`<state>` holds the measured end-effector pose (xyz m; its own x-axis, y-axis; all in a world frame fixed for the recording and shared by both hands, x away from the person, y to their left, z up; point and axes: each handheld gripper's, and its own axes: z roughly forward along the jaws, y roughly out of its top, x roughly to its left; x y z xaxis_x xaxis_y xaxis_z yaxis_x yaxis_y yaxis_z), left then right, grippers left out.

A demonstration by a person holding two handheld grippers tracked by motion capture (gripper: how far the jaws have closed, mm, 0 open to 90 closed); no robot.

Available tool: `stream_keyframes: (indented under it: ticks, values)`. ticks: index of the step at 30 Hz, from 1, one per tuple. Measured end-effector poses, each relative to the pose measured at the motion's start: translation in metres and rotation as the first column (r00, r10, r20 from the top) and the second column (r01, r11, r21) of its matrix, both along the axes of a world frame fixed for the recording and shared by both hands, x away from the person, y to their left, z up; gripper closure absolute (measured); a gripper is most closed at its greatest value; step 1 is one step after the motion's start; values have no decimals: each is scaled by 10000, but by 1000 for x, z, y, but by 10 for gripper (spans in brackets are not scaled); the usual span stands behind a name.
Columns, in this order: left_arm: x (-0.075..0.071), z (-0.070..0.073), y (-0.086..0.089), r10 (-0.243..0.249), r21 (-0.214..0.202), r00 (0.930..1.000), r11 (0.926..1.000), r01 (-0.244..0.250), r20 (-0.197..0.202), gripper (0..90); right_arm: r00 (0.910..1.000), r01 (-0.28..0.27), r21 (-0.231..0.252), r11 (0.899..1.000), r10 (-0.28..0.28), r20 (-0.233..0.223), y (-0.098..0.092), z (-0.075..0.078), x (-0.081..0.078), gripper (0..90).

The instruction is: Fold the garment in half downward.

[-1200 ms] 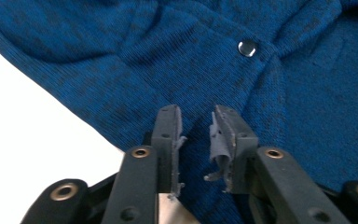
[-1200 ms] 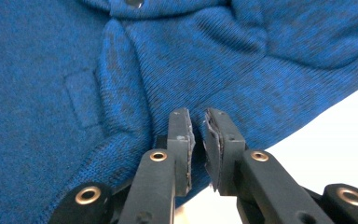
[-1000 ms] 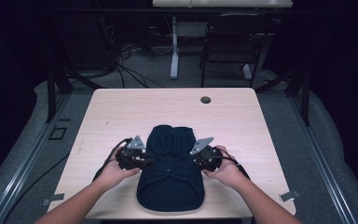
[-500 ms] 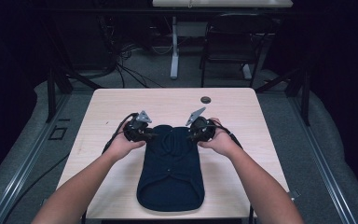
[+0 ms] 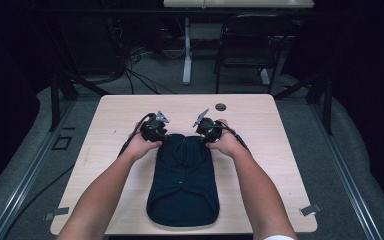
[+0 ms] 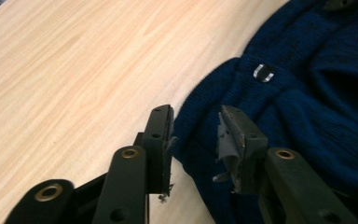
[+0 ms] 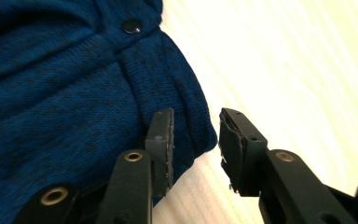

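**A:** Where is the garment, and how do your jaws stand?

**B:** The dark blue knitted garment (image 5: pixel 183 182) lies folded in the middle of the table (image 5: pixel 260 117), its long side running from me toward the far edge. My left gripper (image 5: pixel 161 135) is at its far left corner and my right gripper (image 5: pixel 203 134) at its far right corner. Both pairs of jaws have just been opening. In the left gripper view the edge of the fabric (image 6: pixel 279 116) lies in the gap, but the pads do not press it. In the right gripper view it is the same: the corner of the knit (image 7: pixel 74 93) sits between the jaws, and they stand apart from it.

**A:** What else is around? Does something block you?

**B:** A small dark round thing (image 5: pixel 221 107) lies on the table near the far edge, well apart from the garment. Beyond the table I see a chair (image 5: pixel 250 45), a white table leg (image 5: pixel 186 55) and cables (image 5: pixel 135 70) on the floor. Nothing lies between my grippers and the cloth.

**A:** What can you not make out?

**B:** My own hands cover the far corners in the high view. The room behind is very dark. A button (image 6: pixel 264 73) shows near my left jaws and another button (image 7: pixel 131 25) near my right jaws, but what the round thing is, I cannot tell.
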<state>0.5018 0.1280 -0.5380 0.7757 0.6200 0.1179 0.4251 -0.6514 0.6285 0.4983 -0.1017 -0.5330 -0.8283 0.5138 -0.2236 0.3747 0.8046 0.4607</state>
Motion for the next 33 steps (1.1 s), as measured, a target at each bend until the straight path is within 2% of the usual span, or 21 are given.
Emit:
stream_keyframes:
  ticks: [3,5,7,8,9,10,11,13,14,18,21,24,29,33]
  values:
    - [3,-4,0,19,-48,10000,10000,-19,-62,584,9999,119,-73,9999,-118,77,2,-5,3,585]
    - [7,-12,0,164,151,9996,9998,-160,-233,564,9998,166,-31,9999,-166,57,3,-7,4,576]
    - [8,-14,0,228,275,9994,9994,-221,-265,552,9997,237,-78,9997,-236,14,4,-8,5,572]
    - [9,-16,-2,513,456,9975,9978,-491,-495,551,9996,291,-178,9994,-292,-41,4,-10,6,558]
    - [9,-16,-2,513,456,9975,9978,-491,-495,556,9994,327,-148,9994,-328,-74,4,-11,7,547]
    - [7,-18,-6,464,733,9983,9964,-437,-354,556,9989,437,-93,9990,-439,-133,3,-12,8,541]
    - [6,-18,-7,395,848,9989,9957,-372,-262,557,9980,552,-11,9985,-552,-294,3,-13,9,539]
    - [5,-19,-9,321,1003,9994,9945,-302,-164,560,9977,597,-15,9982,-597,-330,3,-13,9,541]
    - [5,-19,-10,276,1027,9994,9944,-254,-203,583,9974,556,47,9984,-553,-468,3,-15,9,605]
    - [3,-18,-11,128,1024,9993,9947,-91,-351,667,9963,605,124,9981,-597,-618,4,-16,6,695]
    - [1,-17,-13,134,1076,9992,9942,-94,-373,740,9979,500,-20,9987,-501,-421,5,-15,2,760]
    - [1,-17,-12,140,1014,9989,9948,-94,-446,776,9986,415,-87,9991,-417,-334,6,-15,0,781]
    - [-1,-12,-11,71,987,9994,9951,-37,-336,799,9996,153,-73,9999,-155,-231,5,-8,-3,801]
    - [-3,-4,-7,3,732,9998,9973,11,-195,801,10000,-49,242,9997,49,4,-1,1,-8,805]
